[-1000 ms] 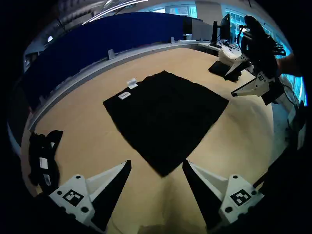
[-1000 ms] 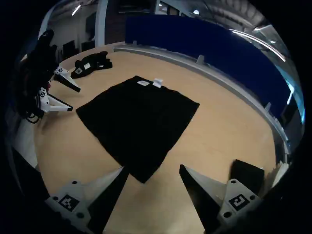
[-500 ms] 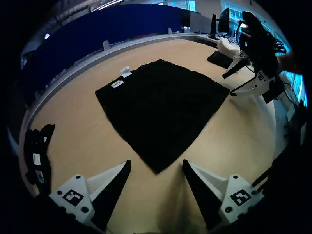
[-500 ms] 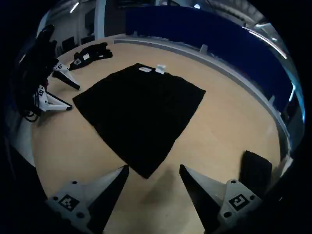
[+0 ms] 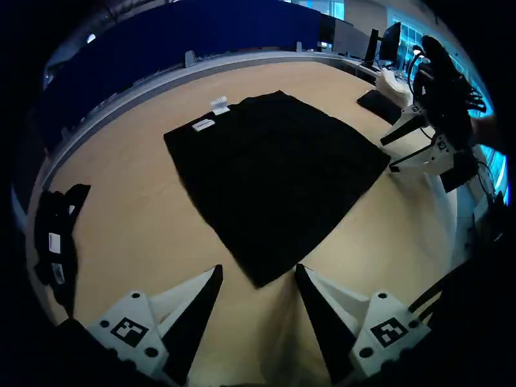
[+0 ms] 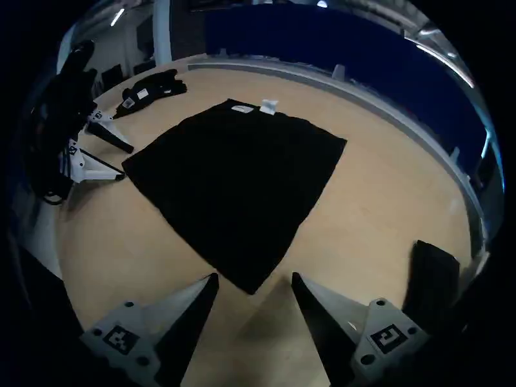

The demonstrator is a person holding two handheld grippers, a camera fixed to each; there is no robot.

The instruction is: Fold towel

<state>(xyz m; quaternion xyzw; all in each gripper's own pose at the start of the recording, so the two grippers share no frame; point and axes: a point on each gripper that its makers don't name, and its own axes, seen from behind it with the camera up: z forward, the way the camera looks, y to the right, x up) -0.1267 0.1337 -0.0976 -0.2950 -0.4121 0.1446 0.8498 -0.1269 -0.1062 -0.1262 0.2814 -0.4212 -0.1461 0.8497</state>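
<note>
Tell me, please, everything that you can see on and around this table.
towel: one, black, spread flat mid-table, white tags at its far edge
crumpled cloth: one, black with white tags, near the table's edge
flat dark item: one, black, near the table's edge
table: one, light wood
partition: one, blue, behind the table
left gripper: one, white and black, open around a towel corner
right gripper: one, white and black, open around another corner

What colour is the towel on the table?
The towel is plain black, clearest in the right gripper view.
</note>
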